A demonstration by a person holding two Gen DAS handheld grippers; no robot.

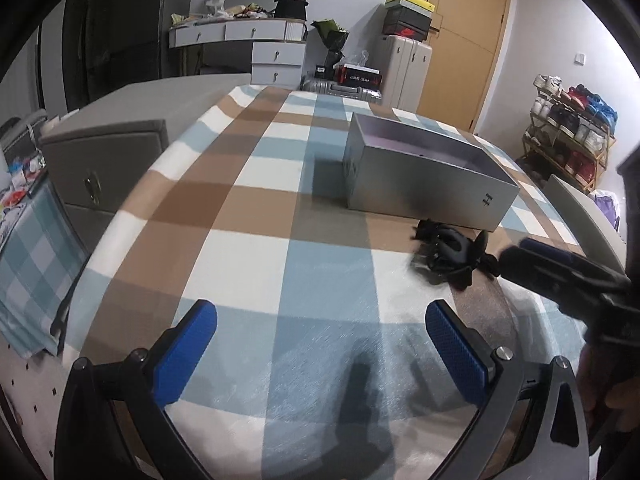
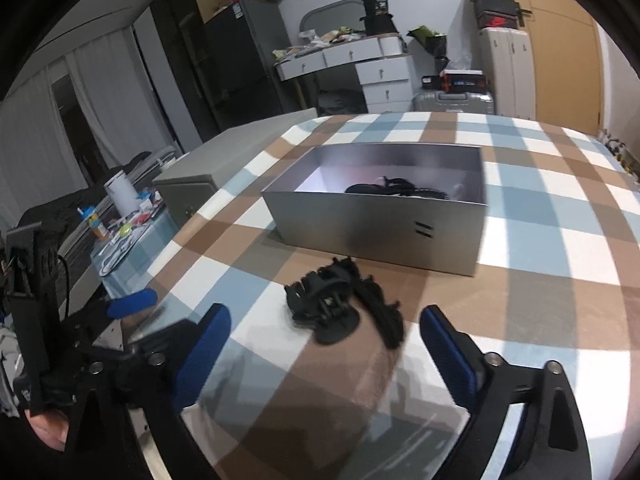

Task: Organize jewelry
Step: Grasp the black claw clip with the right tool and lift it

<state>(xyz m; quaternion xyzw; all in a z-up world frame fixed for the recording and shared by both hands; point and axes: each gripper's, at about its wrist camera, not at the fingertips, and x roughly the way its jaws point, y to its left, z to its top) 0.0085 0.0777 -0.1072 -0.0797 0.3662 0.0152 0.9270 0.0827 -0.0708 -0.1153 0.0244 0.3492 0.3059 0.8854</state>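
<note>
Jewelry (image 2: 344, 312) (black, tangled) lies just before the box (image 2: 376, 220), both grippers (image 1: 320, 344) (image 2: 324, 344) gaping.

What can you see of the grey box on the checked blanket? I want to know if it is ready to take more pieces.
The grey box is a rectangular, lidless container with a matte, metallic-looking finish and a small dark mark on its near side. It sits upright on the checked blanket, open top up. Some dark pieces already lie inside, too blurred to name. A black tangle lies just before it; no gripper touches it.
</note>
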